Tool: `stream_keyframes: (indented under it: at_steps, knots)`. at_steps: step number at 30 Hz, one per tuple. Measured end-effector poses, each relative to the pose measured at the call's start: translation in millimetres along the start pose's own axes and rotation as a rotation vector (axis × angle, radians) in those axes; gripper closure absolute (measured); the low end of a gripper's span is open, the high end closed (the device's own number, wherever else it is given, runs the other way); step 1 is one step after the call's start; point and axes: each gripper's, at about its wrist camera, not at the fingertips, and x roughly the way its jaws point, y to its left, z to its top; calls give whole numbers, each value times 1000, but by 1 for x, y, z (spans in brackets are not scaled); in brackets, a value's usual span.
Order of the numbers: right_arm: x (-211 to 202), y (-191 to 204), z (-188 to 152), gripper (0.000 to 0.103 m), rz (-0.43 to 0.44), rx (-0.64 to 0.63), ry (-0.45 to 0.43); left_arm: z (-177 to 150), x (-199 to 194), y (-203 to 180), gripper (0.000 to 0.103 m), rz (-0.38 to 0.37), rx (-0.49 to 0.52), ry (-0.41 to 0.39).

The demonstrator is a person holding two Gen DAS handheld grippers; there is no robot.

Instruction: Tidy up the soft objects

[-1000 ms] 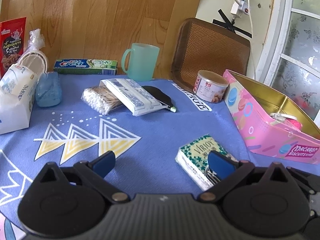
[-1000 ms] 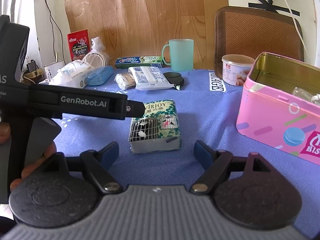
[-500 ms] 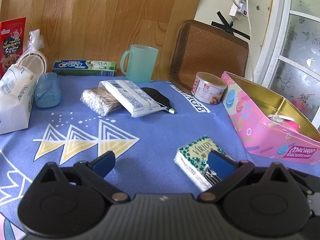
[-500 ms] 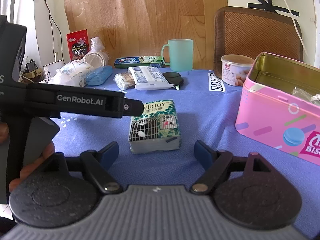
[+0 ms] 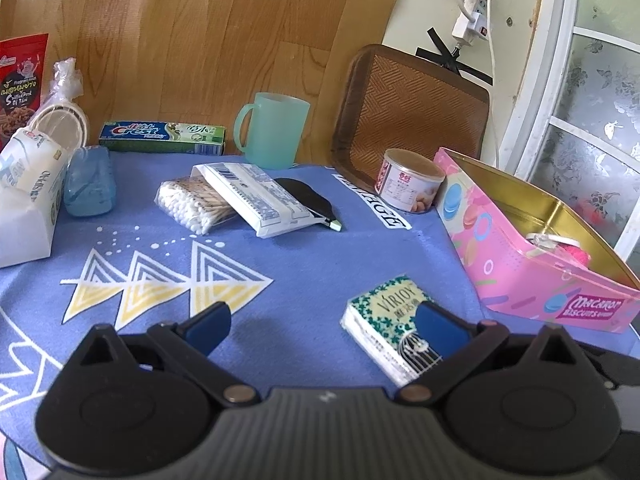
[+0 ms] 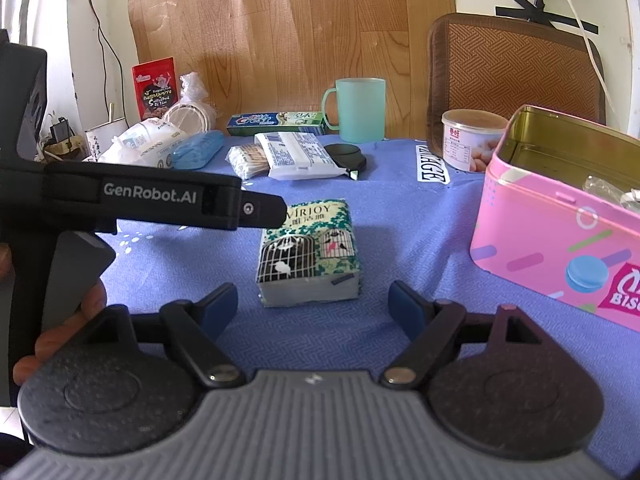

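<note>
Near the tabletop's (image 6: 400, 240) front edge, beside the open pink biscuit tin (image 6: 560, 248), lies the green floral soft tissue pack (image 6: 308, 252), light and squashy, best pinched across its short sides by the right gripper (image 6: 312, 308), fingers spread; the left gripper (image 5: 320, 328) likewise gapes.

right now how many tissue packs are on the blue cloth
2. The green Virjoy pack lies near the front, just ahead of the right claw. The big white pack sits at the far left edge beside the blue case. Others may be hidden in the pink tin.
</note>
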Motion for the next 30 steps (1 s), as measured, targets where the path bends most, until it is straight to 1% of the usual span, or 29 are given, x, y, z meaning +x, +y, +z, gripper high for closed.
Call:
stream_keyframes:
  at_steps: [12,30]
  knots:
    - [0,0,0,18,-1,-1,0,0,-3,4,1,-30,-14,-11]
    - [1,1,0,18,-3,-3,1,0,-4,2,1,-38,-16,-13]
